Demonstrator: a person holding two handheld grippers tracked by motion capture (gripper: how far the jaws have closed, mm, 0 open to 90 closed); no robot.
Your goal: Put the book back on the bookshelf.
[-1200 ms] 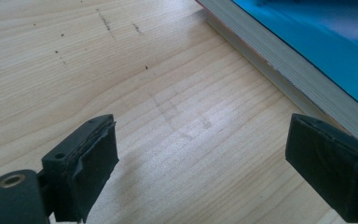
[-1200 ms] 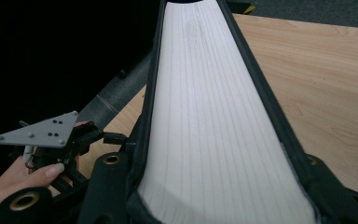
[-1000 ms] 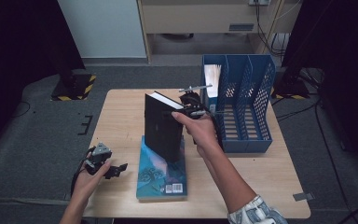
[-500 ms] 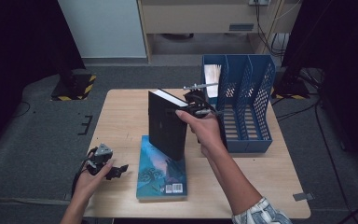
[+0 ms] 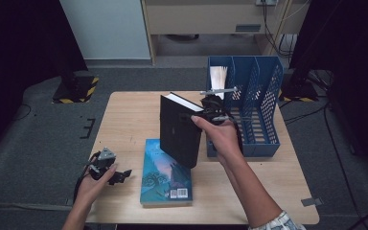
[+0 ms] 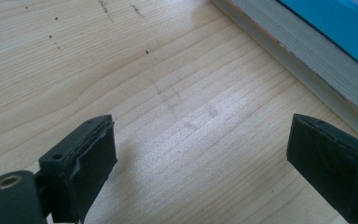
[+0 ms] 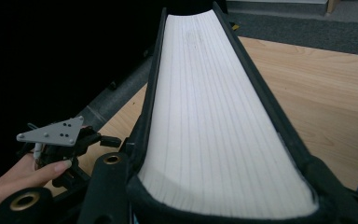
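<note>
Black covers clamped between its jaws, the right gripper (image 5: 210,111) holds a thick black book (image 5: 179,129) upright above the middle of the table (image 5: 129,115), at the centre of the high view. Nearest the camera, at lower left of that view, the left gripper (image 5: 109,170) rests on the wood with its jaws spread wide and nothing between them; the left gripper view shows bare wood grain between the two pads, and the page edge of a blue book (image 6: 307,51) running across the upper right corner. That blue book (image 5: 165,172) lies flat at the lower centre of the high view, just below the black one. In the right gripper view the white page block (image 7: 214,121) runs away from the camera, squeezed at both covers, with the other gripper (image 7: 56,140) low at the left edge.

Beyond the held book, at the upper right of the high view, stands a blue file rack (image 5: 263,120) with open slots, a sheaf of white paper (image 5: 218,76) in its far left one. The rack lies just to the right of the gripper, and the right hand (image 5: 223,139) is far the nearer to it. The book's long axis stands roughly vertical, its spine toward the left of the frame. A slotting move would probably turn on lining that upright book with a free divider.
</note>
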